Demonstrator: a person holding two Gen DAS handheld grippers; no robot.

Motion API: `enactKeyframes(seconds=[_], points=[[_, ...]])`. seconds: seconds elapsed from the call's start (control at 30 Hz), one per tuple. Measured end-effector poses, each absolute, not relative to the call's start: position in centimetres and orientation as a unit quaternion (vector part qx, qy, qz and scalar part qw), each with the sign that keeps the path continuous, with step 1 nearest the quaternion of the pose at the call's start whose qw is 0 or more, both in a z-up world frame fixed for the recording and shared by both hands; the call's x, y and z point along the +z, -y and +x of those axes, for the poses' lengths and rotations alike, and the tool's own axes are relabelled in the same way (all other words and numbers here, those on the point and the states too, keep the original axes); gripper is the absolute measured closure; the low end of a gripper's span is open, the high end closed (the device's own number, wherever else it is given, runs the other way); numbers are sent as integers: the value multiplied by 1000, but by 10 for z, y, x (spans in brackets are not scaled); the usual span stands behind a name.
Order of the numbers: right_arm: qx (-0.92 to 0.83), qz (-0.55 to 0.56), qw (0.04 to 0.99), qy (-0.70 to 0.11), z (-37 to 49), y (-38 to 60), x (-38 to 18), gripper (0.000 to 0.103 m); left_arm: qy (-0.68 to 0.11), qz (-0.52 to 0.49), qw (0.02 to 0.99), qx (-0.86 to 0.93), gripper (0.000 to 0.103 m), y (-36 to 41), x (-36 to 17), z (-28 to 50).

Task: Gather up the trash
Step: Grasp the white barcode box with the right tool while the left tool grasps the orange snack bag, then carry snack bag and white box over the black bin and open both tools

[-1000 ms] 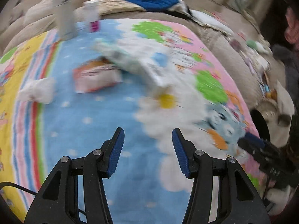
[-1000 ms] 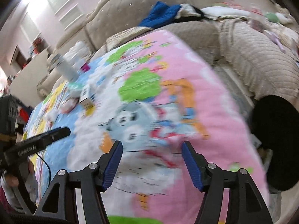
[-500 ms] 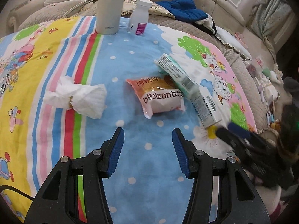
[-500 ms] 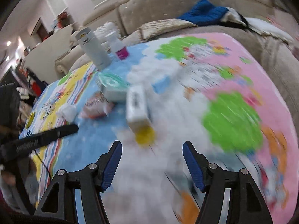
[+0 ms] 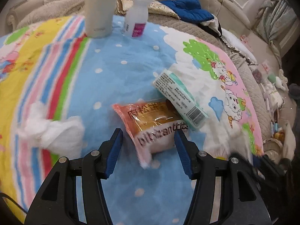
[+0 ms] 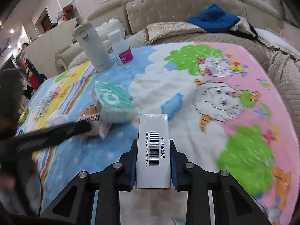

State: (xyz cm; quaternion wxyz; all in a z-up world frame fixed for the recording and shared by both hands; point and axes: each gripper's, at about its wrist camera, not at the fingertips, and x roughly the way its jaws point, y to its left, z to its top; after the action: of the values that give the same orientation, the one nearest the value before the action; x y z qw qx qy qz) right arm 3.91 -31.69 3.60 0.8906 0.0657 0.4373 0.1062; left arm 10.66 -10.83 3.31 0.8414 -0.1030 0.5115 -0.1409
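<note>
The right tool [image 6: 152,161] has just closed on a white box [image 6: 152,150], barcode side up with Chinese print and digits reading roughly "83595 02071 35994 88853". It seems to have been picked as trash and next needs lifting off the blanket [image 6: 187,131]. The left tool [image 5: 148,140] stands open astride a snack bag [image 5: 151,123] lettered "pibizantt…", pads not touching; closing comes next. Beyond lies a teal-white box [image 5: 180,101].
</note>
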Motion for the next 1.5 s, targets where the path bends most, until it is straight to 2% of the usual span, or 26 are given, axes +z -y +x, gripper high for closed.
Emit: enactKeyframes(seconds=[0.1, 0.13, 0.23, 0.3, 0.77, 1.5], points=[[103, 70, 890, -438, 23, 326, 36, 75, -506, -104, 843, -151, 48, 115, 30, 111], [103, 72, 890, -438, 17, 329, 35, 75, -504, -101, 844, -154, 57, 117, 30, 110], [102, 81, 889, -440, 8, 332, 30, 75, -502, -89, 844, -164, 66, 122, 34, 102], [102, 84, 888, -441, 1, 334, 30, 75, -502, -85, 843, -171, 68, 122, 38, 92], [90, 90, 897, -424, -54, 345, 46, 75, -476, -40, 849, -224, 68, 138, 64, -9], [24, 118, 904, -411, -120, 413, 53, 75, -452, 25, 843, -289, 68, 241, 76, -60]])
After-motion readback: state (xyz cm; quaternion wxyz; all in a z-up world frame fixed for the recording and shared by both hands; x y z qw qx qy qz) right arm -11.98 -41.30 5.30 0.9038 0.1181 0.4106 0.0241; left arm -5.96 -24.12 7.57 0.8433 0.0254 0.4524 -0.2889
